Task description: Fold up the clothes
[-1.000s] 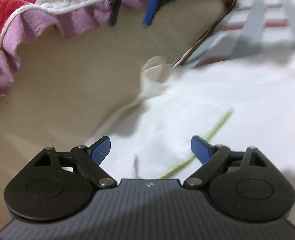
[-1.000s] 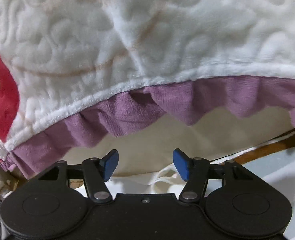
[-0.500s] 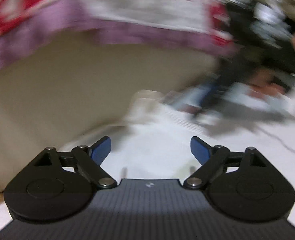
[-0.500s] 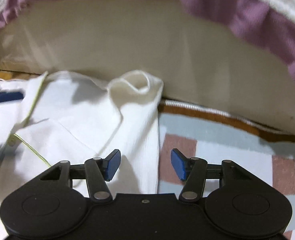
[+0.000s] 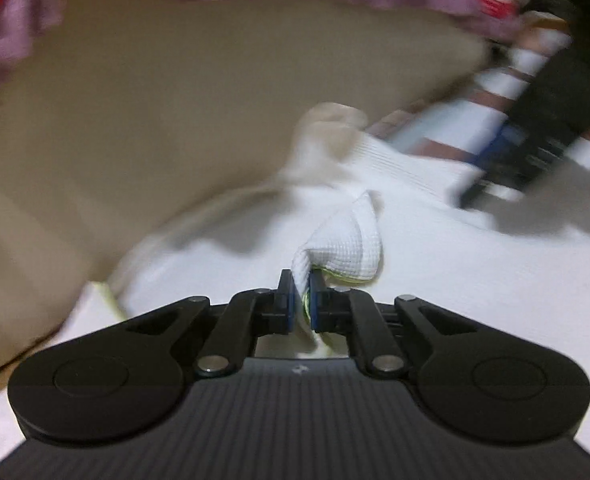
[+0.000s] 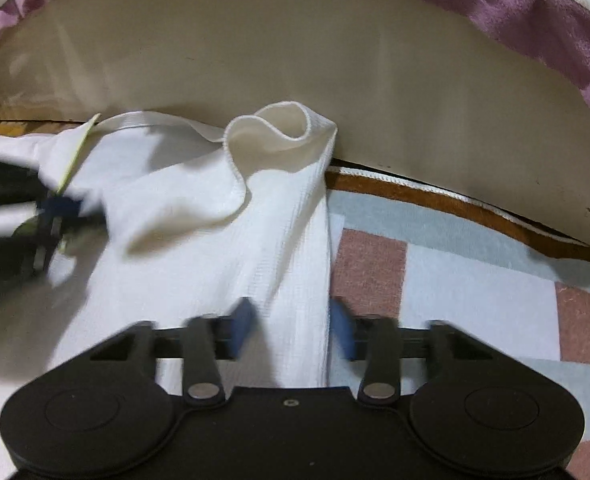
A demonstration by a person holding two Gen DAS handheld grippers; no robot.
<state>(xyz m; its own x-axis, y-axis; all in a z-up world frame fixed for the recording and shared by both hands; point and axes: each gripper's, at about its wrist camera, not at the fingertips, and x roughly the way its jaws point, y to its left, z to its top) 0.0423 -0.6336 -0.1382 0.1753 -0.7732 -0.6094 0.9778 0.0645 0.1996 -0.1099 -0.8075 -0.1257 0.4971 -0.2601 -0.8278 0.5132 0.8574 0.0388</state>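
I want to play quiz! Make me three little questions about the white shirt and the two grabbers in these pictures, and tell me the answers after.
1. True or false: the left gripper is pinching a fold of the white garment.
2. What sits between the fingers of the right gripper? A) the purple ruffle B) the garment's right edge C) nothing at all
3. Fill in: the garment lies partly on a blanket with pale blue and ____ blocks.

Key
1. True: its jaws are closed on the cloth.
2. B: the jaws stand open on either side of that edge, not yet clamped.
3. Pink.
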